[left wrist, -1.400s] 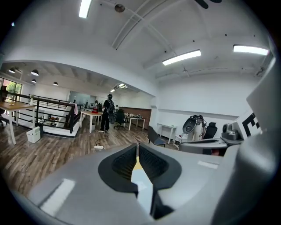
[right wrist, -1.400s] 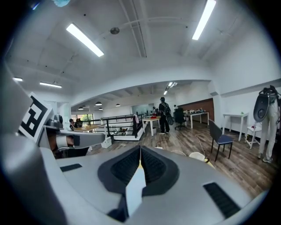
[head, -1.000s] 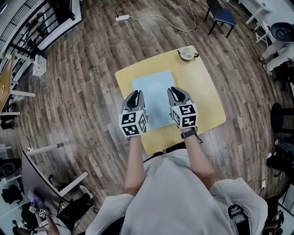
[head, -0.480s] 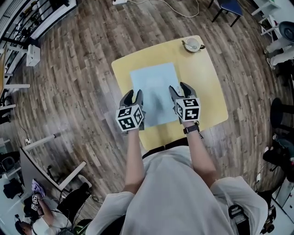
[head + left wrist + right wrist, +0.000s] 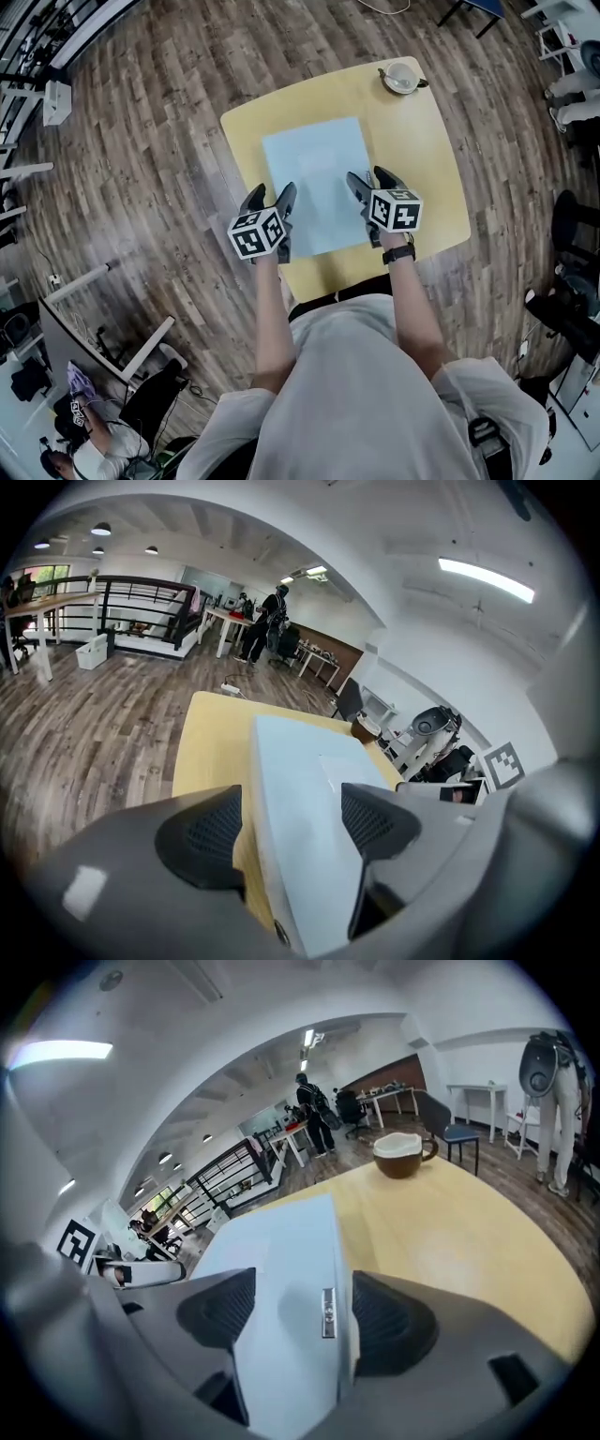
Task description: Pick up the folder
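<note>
A pale blue folder lies flat on the yellow table. My left gripper hovers over its near left edge and my right gripper over its near right edge. Both sets of jaws are opening and press on nothing. In the left gripper view the folder's left edge runs between the jaws of the left gripper. In the right gripper view the right gripper straddles the folder's right edge, where a small metal clasp sits.
A brown and white cup stands at the table's far right corner and also shows as the cup in the right gripper view. Wood floor surrounds the table. Desks, chairs and a standing person are farther off.
Both grippers have come down toward the near end of the folder, and their jaws have gone from shut to wide apart. The folder has not moved.
</note>
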### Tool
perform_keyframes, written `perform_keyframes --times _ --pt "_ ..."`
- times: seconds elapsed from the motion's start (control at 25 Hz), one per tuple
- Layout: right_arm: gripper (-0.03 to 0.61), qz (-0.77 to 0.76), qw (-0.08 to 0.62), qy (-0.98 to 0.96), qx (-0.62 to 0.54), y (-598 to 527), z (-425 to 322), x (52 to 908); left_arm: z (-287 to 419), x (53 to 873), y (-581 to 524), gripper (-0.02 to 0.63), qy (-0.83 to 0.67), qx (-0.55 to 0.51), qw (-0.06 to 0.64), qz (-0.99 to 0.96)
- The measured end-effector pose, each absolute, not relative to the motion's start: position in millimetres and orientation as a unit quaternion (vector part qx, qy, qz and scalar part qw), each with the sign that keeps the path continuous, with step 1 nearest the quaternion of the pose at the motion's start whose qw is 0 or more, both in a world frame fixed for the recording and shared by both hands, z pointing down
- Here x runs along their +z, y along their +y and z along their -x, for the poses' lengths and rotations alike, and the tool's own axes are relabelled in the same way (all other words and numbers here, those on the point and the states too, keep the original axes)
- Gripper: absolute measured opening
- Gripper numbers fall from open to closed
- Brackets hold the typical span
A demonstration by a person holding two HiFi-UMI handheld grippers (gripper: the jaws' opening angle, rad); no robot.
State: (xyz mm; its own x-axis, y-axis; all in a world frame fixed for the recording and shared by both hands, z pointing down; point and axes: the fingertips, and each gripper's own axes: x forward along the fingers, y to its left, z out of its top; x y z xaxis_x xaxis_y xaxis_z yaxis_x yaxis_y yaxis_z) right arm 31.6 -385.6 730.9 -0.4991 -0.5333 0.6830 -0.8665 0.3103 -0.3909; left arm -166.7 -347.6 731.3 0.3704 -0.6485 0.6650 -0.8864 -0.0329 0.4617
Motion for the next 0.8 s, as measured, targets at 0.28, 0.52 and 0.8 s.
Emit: perform_keyframes --times 0.28,0.52,0.8 --pt "0.311 -0.428 0.235 -0.768 0.414 -380 -33 751 155 750 -342 0.372 -0.513 0.091 0.502 -0.69" --pt "0.313 -0.426 0.217 -0.761 0.437 -377 -32 760 142 767 -339 0.387 -0.496 0.095 0.527 -0.683" --pt "0.311 -0.427 0.247 -0.759 0.425 -375 -32 763 138 776 -339 0.387 -0.504 0.125 0.537 -0.664"
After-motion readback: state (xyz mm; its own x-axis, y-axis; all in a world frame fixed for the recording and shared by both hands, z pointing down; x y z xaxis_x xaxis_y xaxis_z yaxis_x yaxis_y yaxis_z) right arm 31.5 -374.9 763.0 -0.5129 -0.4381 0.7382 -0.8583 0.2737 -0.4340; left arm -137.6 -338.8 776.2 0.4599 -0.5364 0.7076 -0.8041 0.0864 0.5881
